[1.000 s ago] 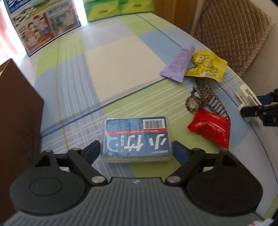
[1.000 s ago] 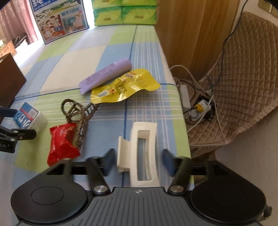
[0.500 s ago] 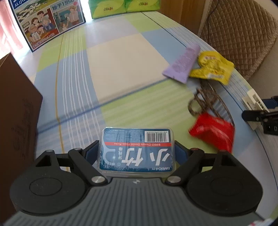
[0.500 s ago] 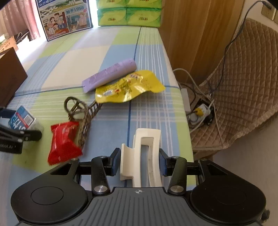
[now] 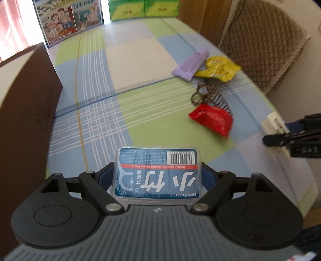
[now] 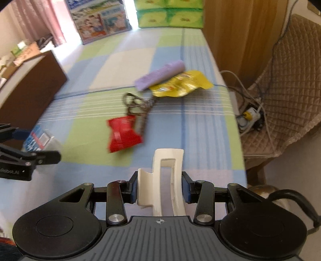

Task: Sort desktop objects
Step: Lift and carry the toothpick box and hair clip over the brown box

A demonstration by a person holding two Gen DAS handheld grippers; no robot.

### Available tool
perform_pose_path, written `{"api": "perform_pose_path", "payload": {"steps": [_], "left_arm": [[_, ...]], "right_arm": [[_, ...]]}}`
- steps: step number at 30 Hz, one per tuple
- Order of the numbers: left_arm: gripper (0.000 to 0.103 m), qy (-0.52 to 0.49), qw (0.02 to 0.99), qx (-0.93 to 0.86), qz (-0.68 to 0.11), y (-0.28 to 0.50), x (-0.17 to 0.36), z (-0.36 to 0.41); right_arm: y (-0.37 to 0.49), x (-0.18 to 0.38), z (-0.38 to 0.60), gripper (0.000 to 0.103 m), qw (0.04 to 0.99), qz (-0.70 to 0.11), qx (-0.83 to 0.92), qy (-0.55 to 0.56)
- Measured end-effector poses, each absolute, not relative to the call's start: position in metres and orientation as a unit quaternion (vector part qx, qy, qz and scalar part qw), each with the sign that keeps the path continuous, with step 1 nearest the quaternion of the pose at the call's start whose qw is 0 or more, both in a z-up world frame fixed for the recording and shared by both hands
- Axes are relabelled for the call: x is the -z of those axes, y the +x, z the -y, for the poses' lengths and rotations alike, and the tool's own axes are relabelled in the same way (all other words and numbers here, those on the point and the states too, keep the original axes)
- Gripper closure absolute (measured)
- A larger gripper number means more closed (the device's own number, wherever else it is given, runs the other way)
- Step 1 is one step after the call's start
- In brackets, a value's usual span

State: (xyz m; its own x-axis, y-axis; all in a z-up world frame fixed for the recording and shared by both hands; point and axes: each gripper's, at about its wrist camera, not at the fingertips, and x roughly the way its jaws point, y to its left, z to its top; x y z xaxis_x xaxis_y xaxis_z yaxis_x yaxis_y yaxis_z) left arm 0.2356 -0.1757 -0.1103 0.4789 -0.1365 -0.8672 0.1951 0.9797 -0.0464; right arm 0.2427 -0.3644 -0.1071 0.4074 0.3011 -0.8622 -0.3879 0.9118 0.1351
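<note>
- Checked cloth in blue, green and cream covers the worktop, with a quilted chair past its edge at 2 o'clock in the left wrist view.
- Nearest, at 6 o'clock of the left view, the left gripper has its jaws set wide and pressed on the short ends of the floss pick box, which is held clear above the cloth.
- At 6 o'clock of the right view, the right gripper has its jaws closing on the white hair claw, blue pads touching both flanks.
- Risk: the claw is hollow and springy; a tighter squeeze could flex it and let it twist or pop out.
- Risk: the box is smooth plastic held only at its ends, so a quick swing could let it slip down.
- Mid-field at 12 to 1 o'clock in the right view lie a red packet and, just beyond and touching it, a brown patterned hair clip.
- Farther, a purple tube overlaps a yellow pouch.
- A brown box stands at 9 o'clock of the left view, likely a sorting bin; a low carry could knock its wall.
- Farthest, green tissue packs and a printed carton close the worktop's end.
</note>
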Motion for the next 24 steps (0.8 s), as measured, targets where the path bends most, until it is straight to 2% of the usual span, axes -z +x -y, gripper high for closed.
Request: {"api": "perform_pose_path", "payload": {"steps": [12, 24], "left_arm": [[0.02, 0.008, 0.898, 0.082, -0.432, 0.187, 0.037, 0.134], [0.02, -0.015, 0.916, 0.032, -0.399, 0.131, -0.004, 0.055]], "right_arm": [[0.195, 0.051, 0.288, 0.064, 0.839, -0.444, -0.311, -0.051], [0.161, 0.035, 0.205, 0.064, 0.823, -0.413, -0.383, -0.068]]}}
